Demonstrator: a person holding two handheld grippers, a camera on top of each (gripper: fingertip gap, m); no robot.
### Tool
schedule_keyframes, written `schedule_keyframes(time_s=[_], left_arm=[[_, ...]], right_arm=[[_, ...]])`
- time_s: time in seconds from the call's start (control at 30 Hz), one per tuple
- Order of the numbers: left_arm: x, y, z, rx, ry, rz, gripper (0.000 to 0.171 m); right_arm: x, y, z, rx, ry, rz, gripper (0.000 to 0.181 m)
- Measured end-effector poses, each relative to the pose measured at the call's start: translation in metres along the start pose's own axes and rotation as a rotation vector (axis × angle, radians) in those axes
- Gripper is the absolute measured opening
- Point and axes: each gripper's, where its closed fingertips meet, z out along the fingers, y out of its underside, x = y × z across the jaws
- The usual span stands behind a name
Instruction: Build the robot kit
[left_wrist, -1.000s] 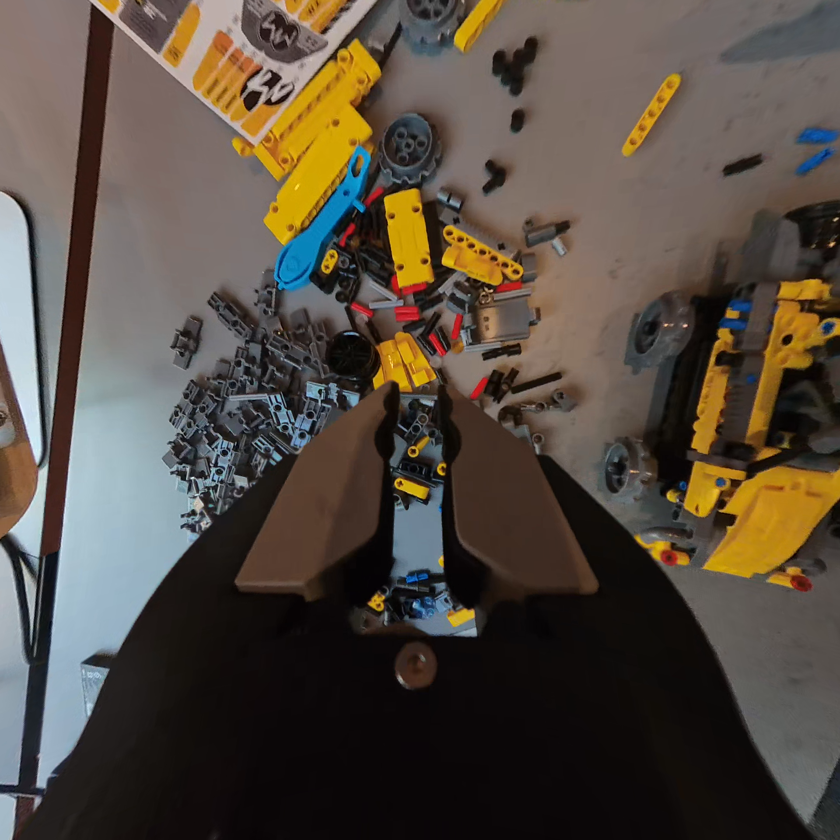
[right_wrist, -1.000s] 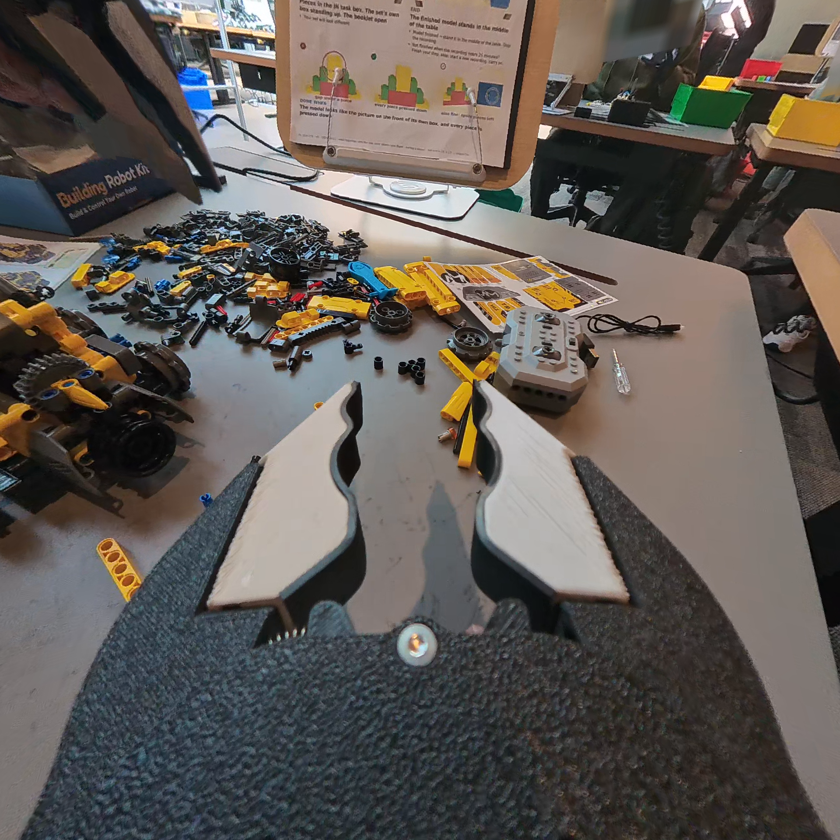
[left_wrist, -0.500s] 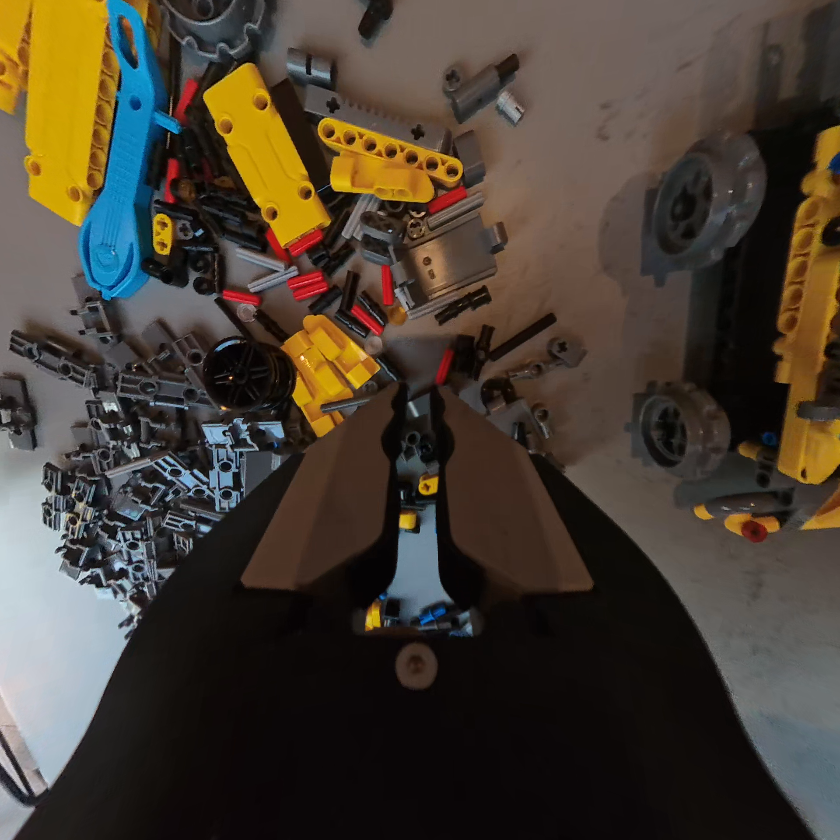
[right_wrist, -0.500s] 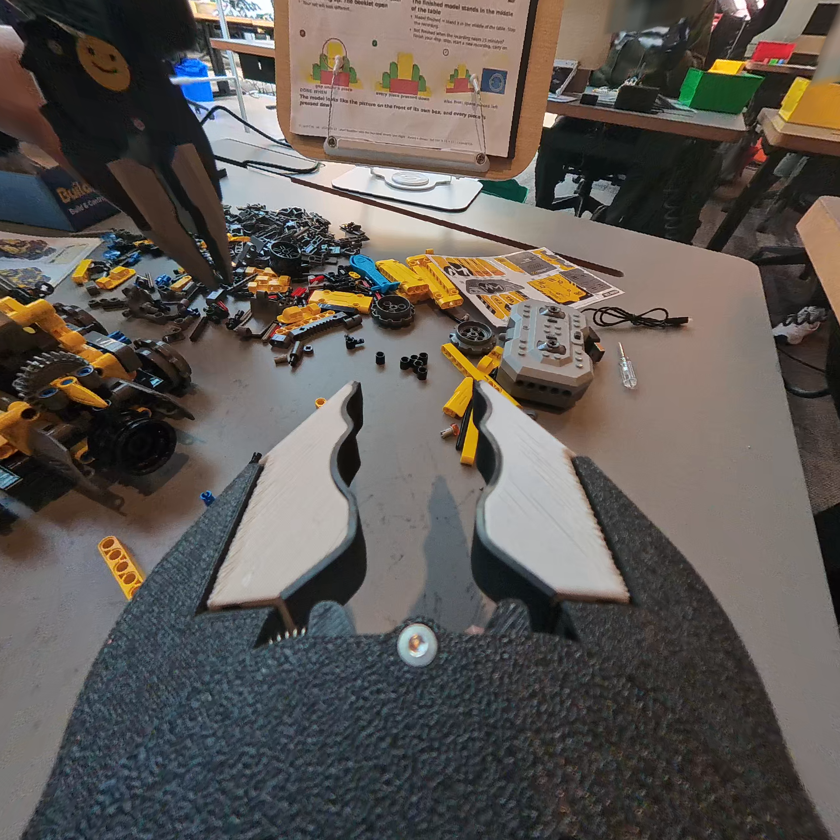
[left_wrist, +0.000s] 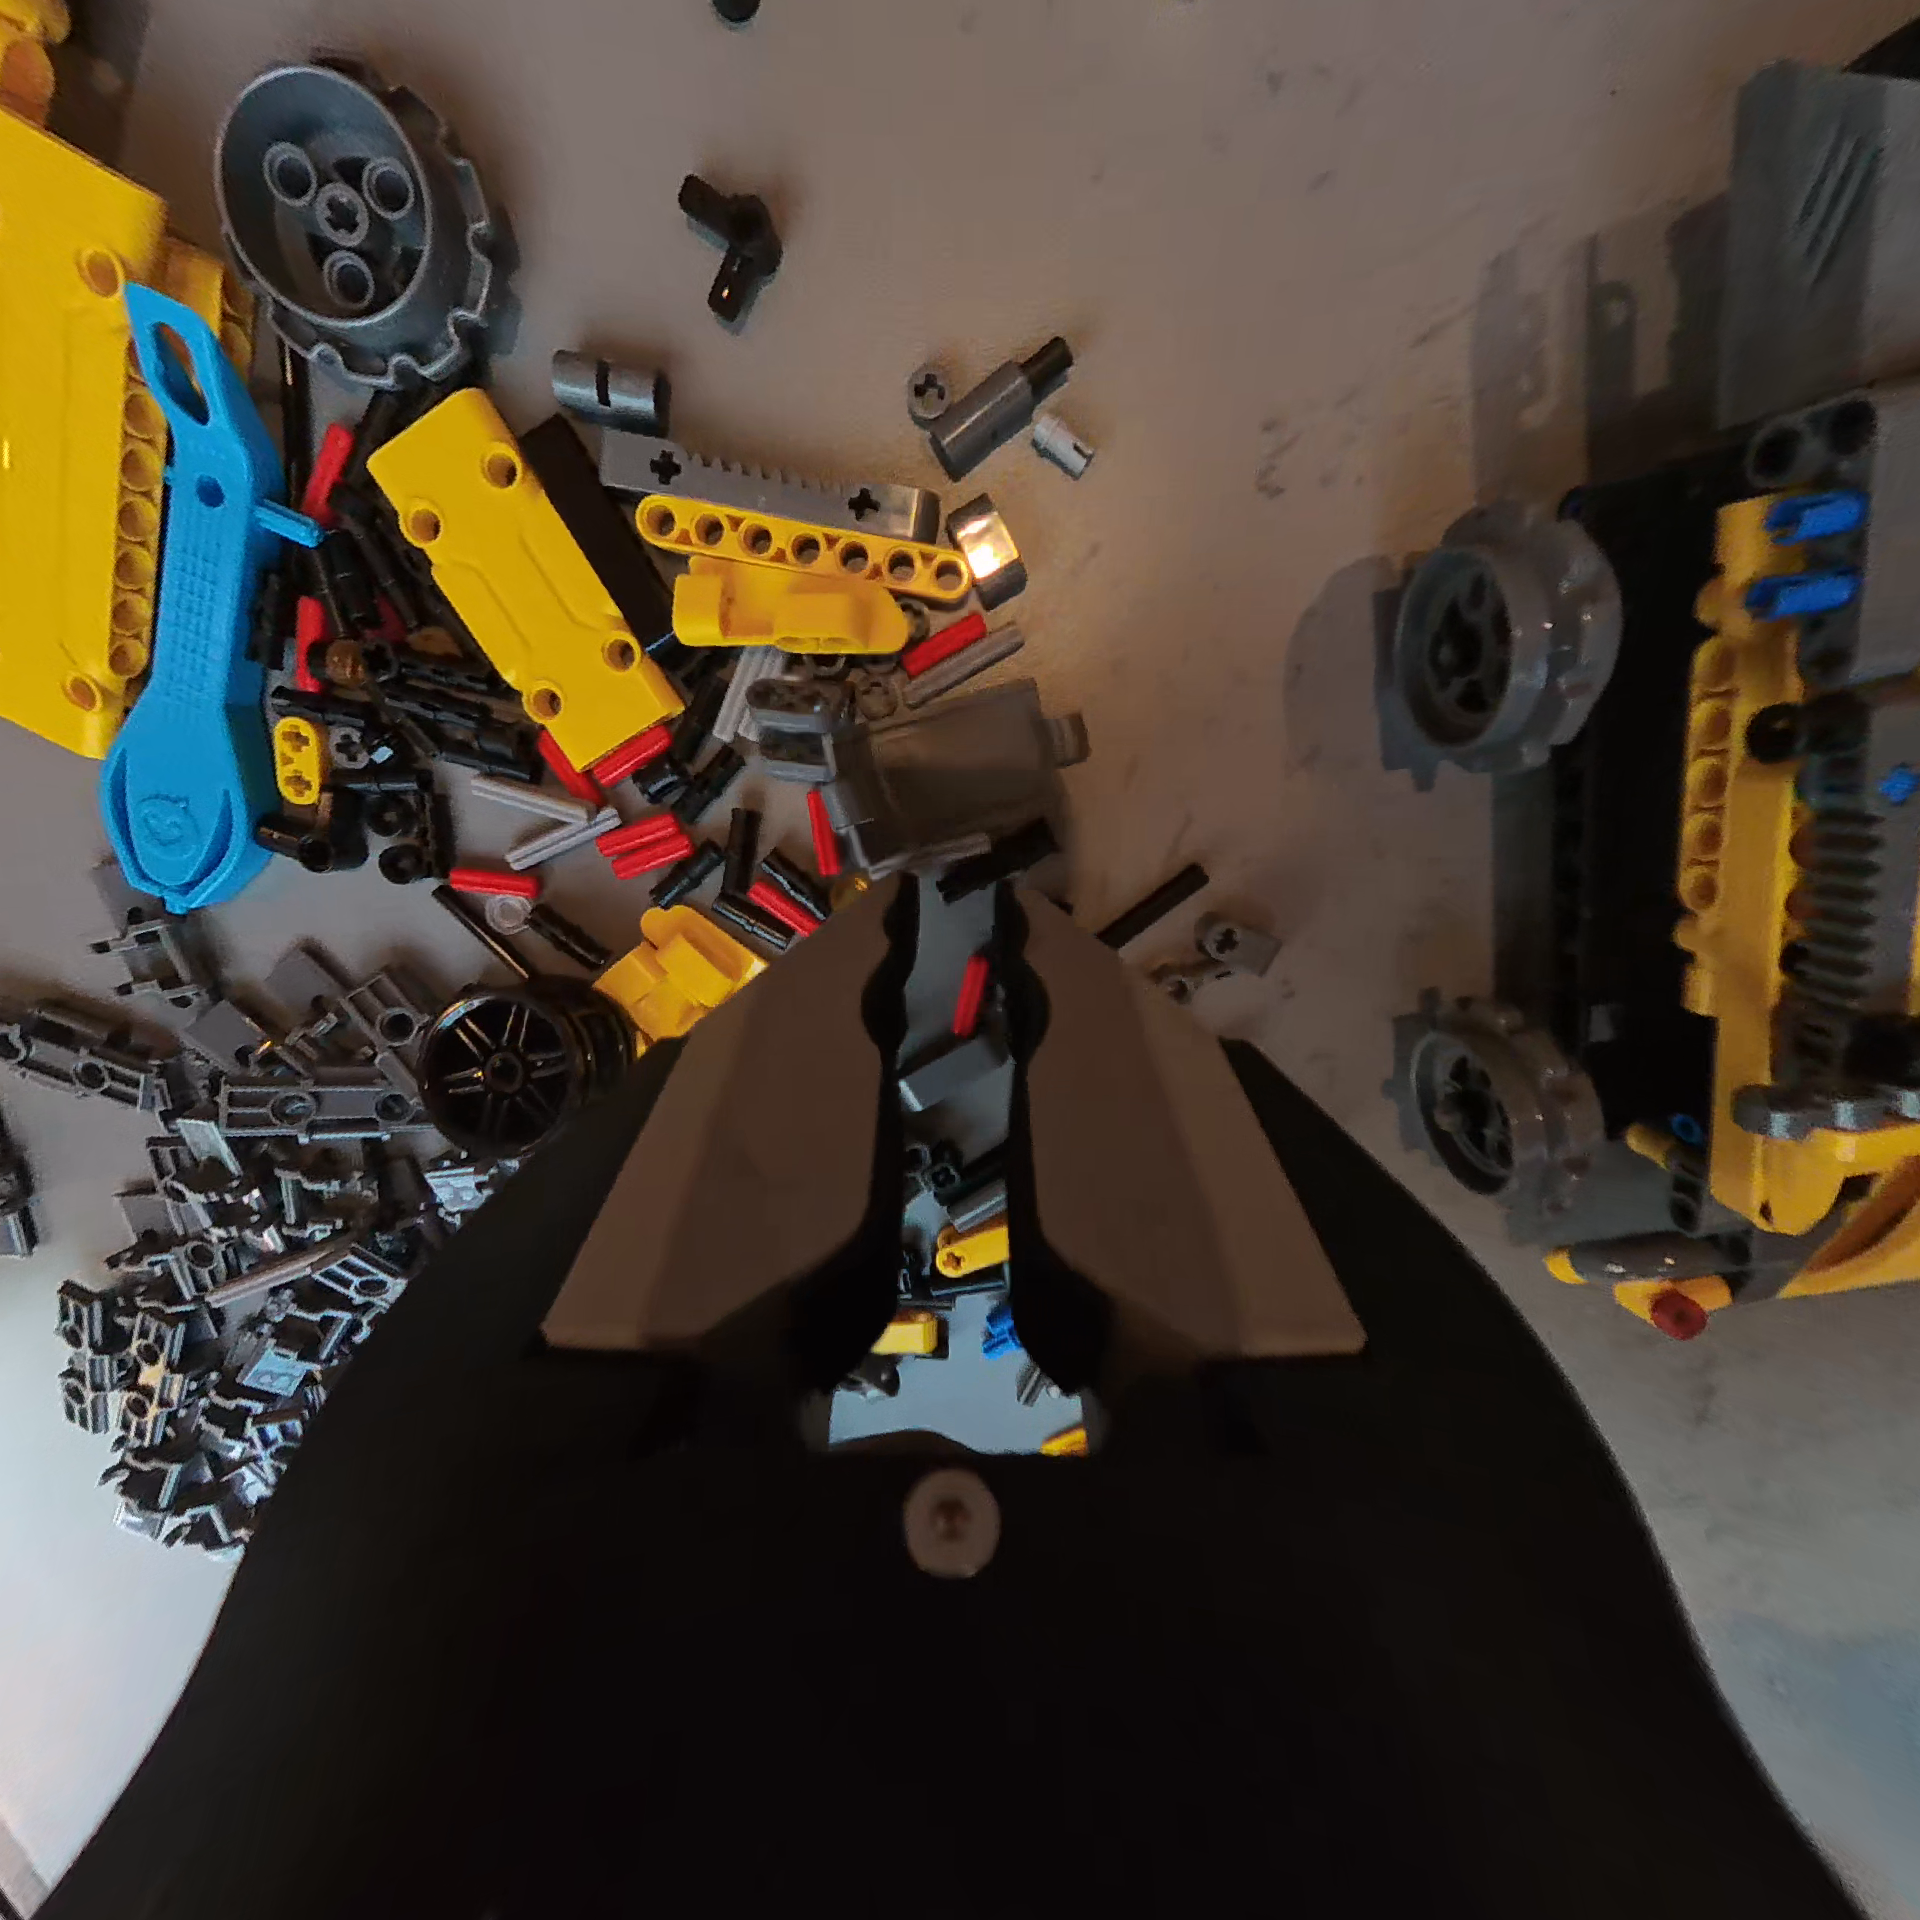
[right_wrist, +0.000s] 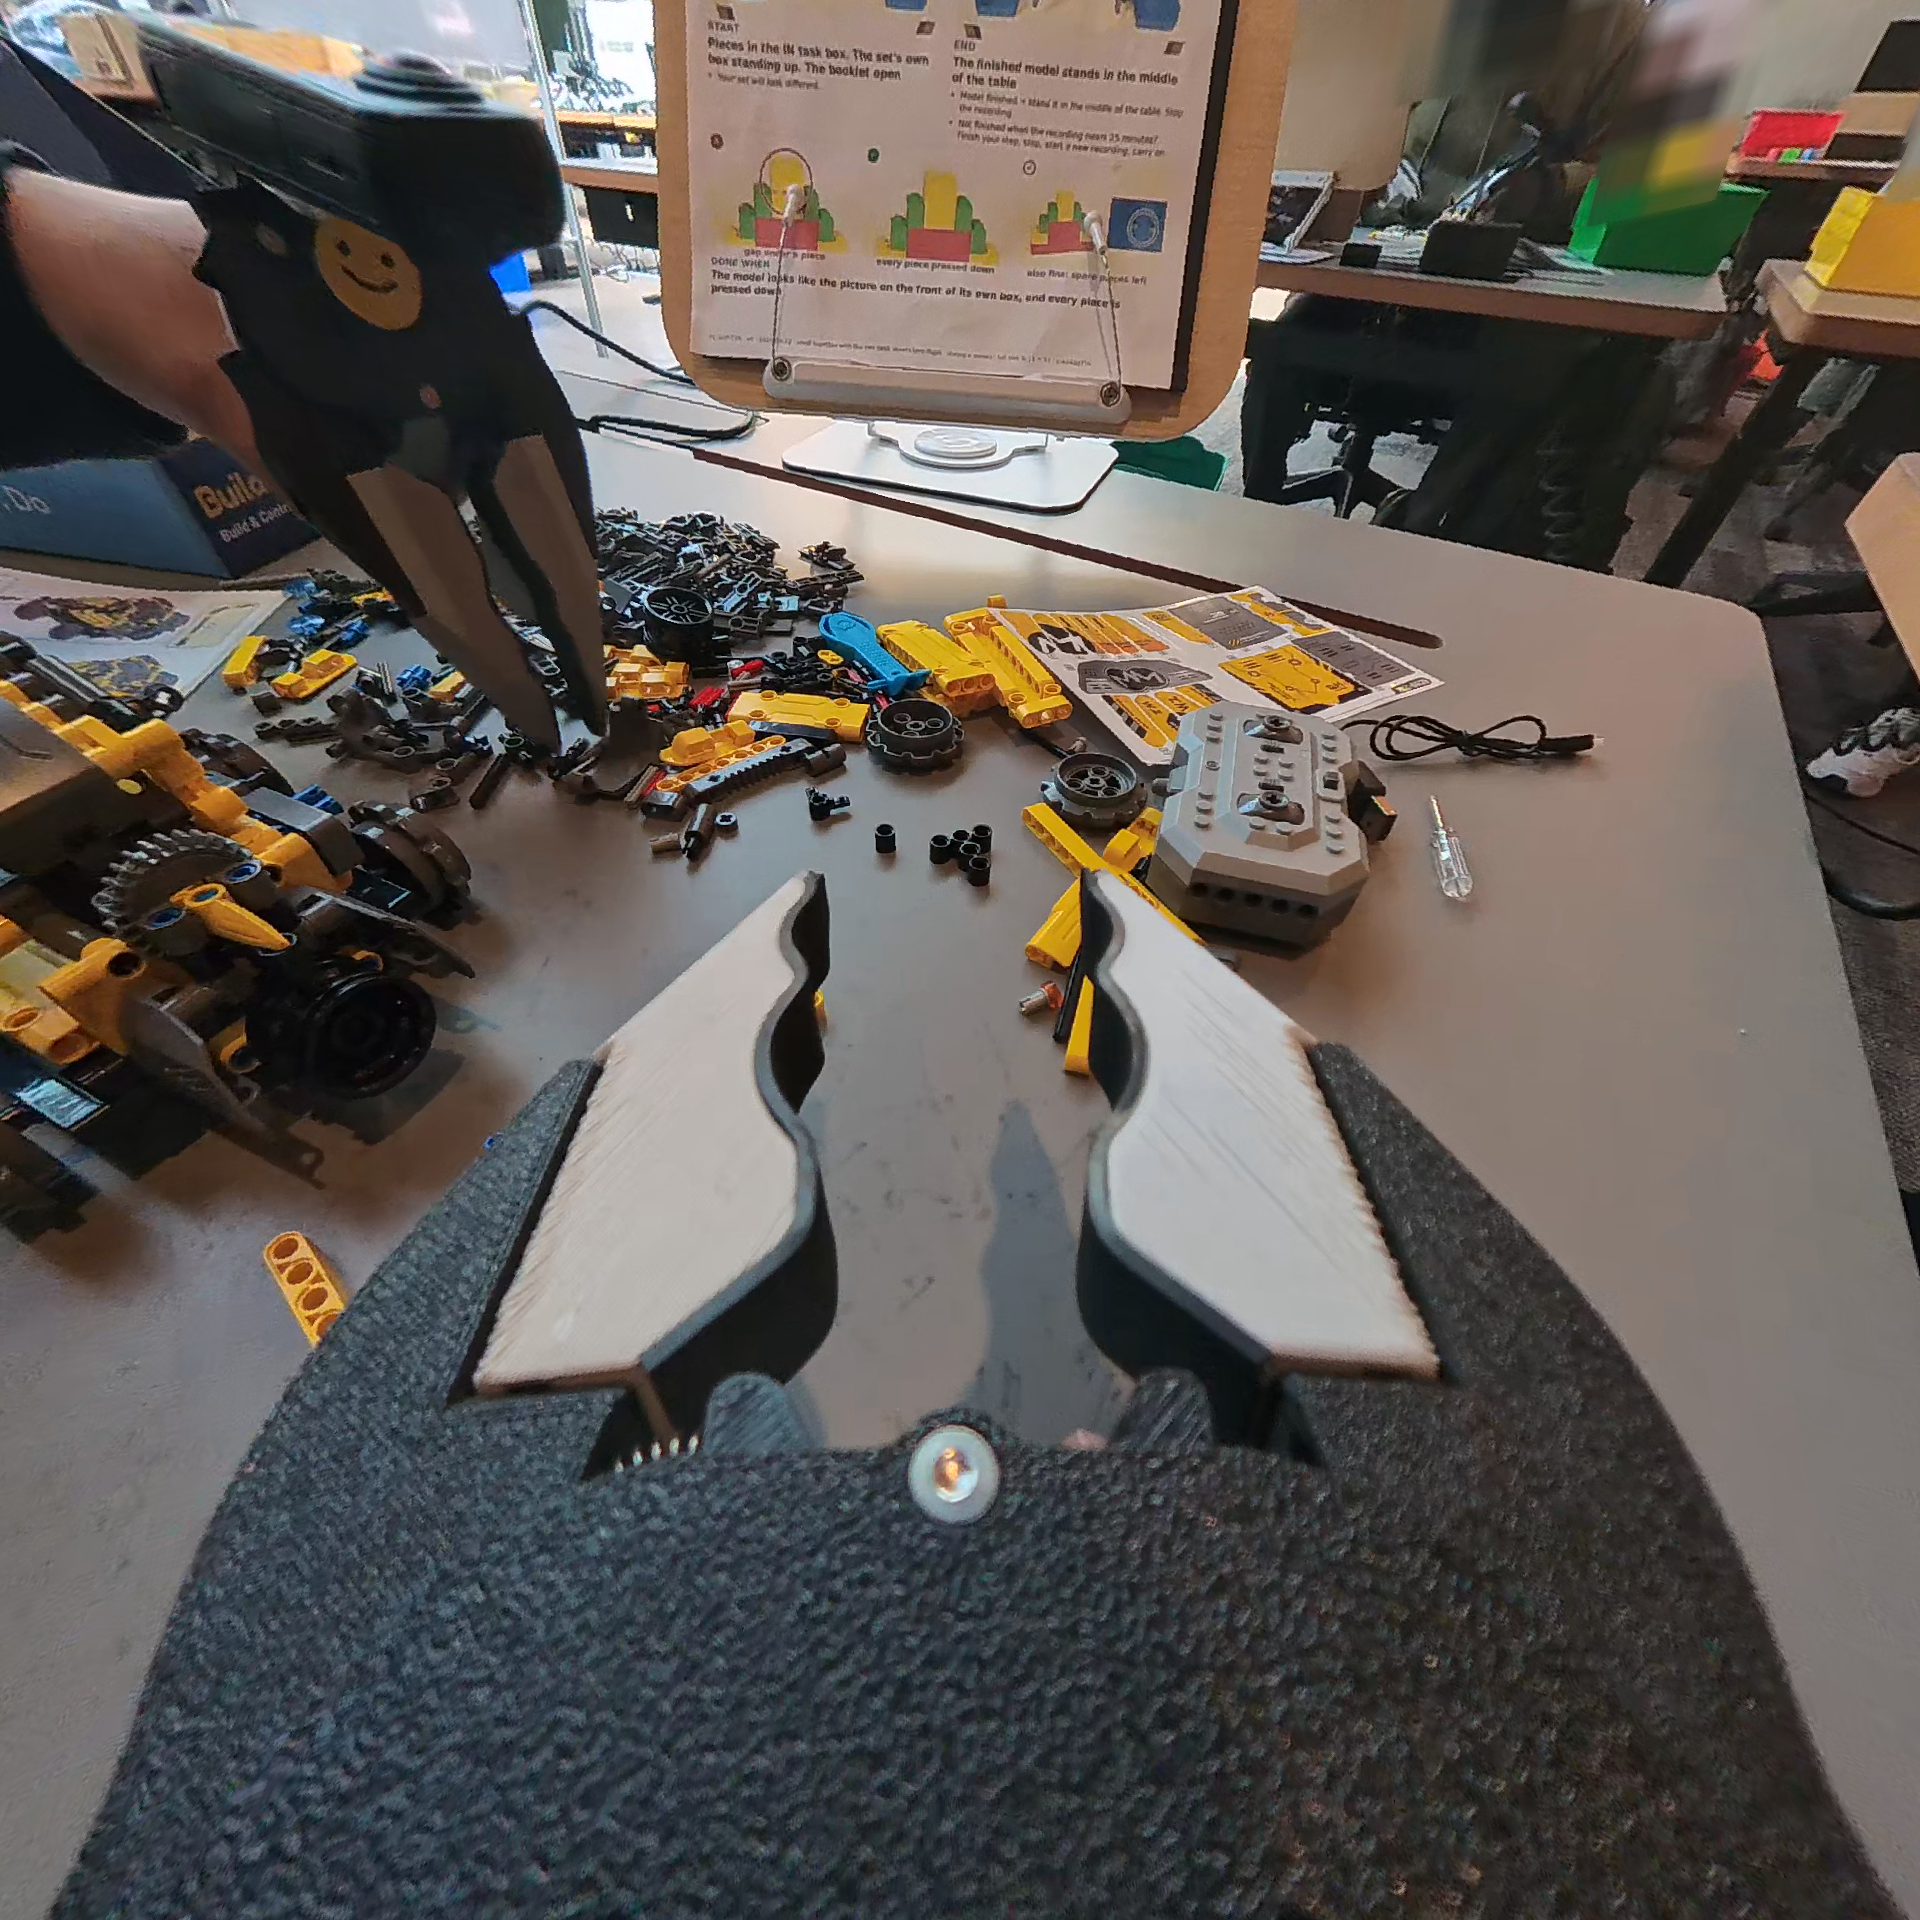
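Table (right_wrist: 1558, 1039) spreads grey beneath both your grippers. Beside your left gripper (left_wrist: 951, 914) sits the half-built yellow vehicle (left_wrist: 1756, 831). That gripper's jaws stand narrowly apart, gripping nothing, tips down in the brick pile just before a grey motor block (left_wrist: 935, 779), a red pin (left_wrist: 971, 992) between them. Your right gripper (right_wrist: 951, 904) hovers wide open over bare table, yellow beams (right_wrist: 1070, 914) just beside its right tip.

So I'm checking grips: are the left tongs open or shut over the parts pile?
Open. The left tongs show a narrow gap between the tips, with a red pin lying loose between them.
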Motion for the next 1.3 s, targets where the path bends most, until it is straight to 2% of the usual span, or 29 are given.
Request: schedule_keyframes(time_s=[0.23, 0.47, 0.7, 0.9, 1.1, 1.3], left_arm=[[0.006, 0.001, 0.002, -0.010, 0.013, 0.055, 0.012], [0.013, -0.001, 0.003, -0.030, 0.018, 0.182, 0.007], [0.020, -0.008, 0.003, -0.023, 0.036, 0.250, 0.011], [0.022, -0.007, 0.005, -0.025, 0.049, 0.255, 0.003], [0.022, -0.002, 0.004, -0.030, 0.050, 0.241, 0.013], [0.020, 0.001, 0.003, -0.043, 0.046, 0.243, 0.010]], right_arm=[[0.000, -0.001, -0.001, 0.010, -0.006, 0.010, 0.048], [-0.001, -0.001, -0.001, 0.009, -0.009, 0.012, 0.048], [-0.001, -0.001, 0.000, 0.004, -0.013, 0.015, 0.048], [0.000, -0.001, -0.001, 0.006, -0.015, 0.022, 0.047], [-0.001, -0.001, -0.001, 0.007, -0.015, 0.021, 0.047], [-0.001, -0.001, -0.001, 0.009, -0.016, 0.021, 0.047]])
